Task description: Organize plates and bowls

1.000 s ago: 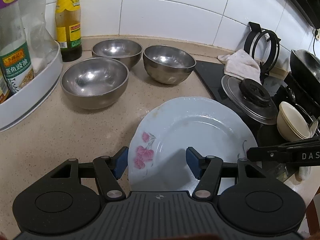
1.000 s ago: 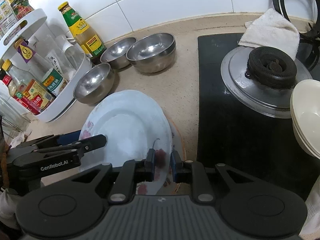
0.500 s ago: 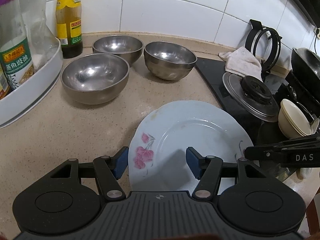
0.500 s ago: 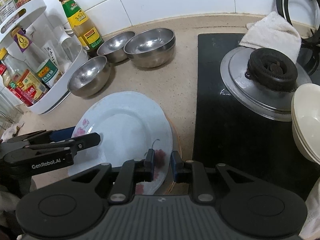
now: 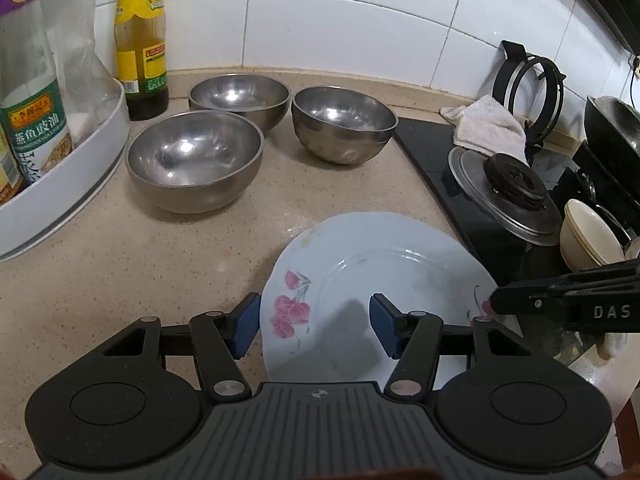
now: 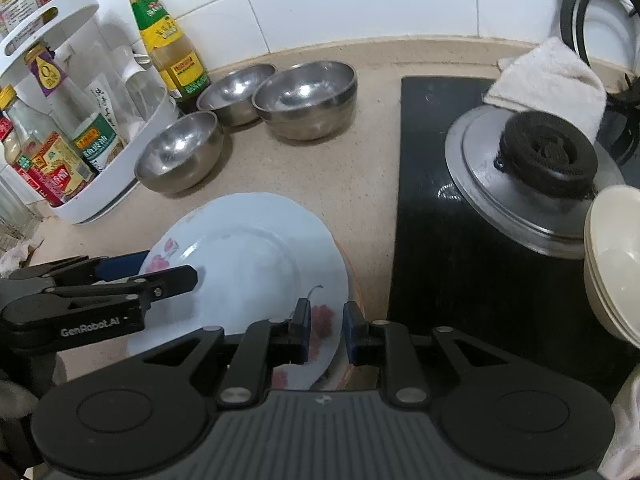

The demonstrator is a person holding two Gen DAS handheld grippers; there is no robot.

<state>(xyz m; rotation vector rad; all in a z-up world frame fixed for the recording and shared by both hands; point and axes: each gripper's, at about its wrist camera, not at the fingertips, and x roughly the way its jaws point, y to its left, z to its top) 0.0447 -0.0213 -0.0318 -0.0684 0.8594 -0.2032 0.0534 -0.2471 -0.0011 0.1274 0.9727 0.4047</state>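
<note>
Plate [image 6: 248, 256] is seen lower than a second ago: it was tilted up over the counter [image 5: 120, 280] then, and now lies nearly flat, its right edge over an orange-rimmed dish [image 6: 354, 280] beneath. Judged: the plate is being stacked and is close to release.

Right gripper [image 6: 325, 332] is narrowed around the plate's near rim, by the red flower print; firm pad contact cannot be confirmed, though a grip is judged likely. Left gripper [image 5: 314, 326] is held wide apart, its blue pads straddling the plate's left rim with nothing clamped.

Three steel bowls [image 5: 196, 160] [image 5: 239, 96] [image 5: 344, 124] are unchanged, set separately on the counter near the wall; nesting is not yet done. Cream bowls [image 6: 616, 264] are stacked at the right, by the stove [image 6: 432, 240].

Writing read: "GenRobot.AI" on the left gripper in the right view; "DAS" on the right gripper in the left view. Chinese characters on a green-labelled bottle [image 5: 34, 128] in the white rack [image 5: 92, 160]; other labels too small to read.
</note>
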